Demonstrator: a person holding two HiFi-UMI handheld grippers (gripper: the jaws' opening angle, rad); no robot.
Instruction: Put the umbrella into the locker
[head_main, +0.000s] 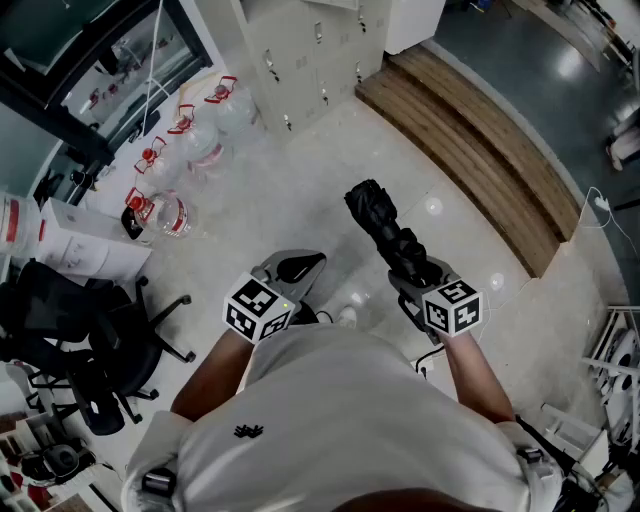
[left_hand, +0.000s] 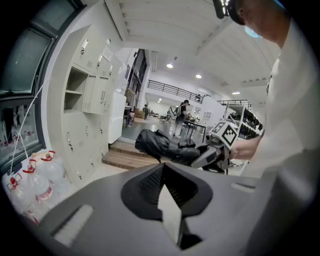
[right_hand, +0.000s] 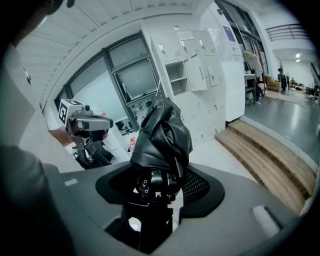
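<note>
A folded black umbrella (head_main: 385, 228) sticks forward out of my right gripper (head_main: 408, 272), whose jaws stand wide and shut on its handle end (right_hand: 152, 182). In the right gripper view the umbrella's canopy (right_hand: 162, 132) rises between the jaws. My left gripper (head_main: 300, 268) is held beside it at the left, shut with nothing in it, and its pads (left_hand: 152, 182) meet in a point. The grey lockers (head_main: 300, 50) stand ahead across the floor. One upper compartment (left_hand: 75, 92) has its door open (right_hand: 177, 72). From the left gripper view the umbrella (left_hand: 160, 145) and the right gripper (left_hand: 220, 147) show at the right.
Several large water bottles (head_main: 190, 130) with red handles stand at the left by the window. A black office chair (head_main: 90, 350) and white boxes (head_main: 85, 240) are at the near left. A wooden step (head_main: 470, 140) runs along the right of the lockers.
</note>
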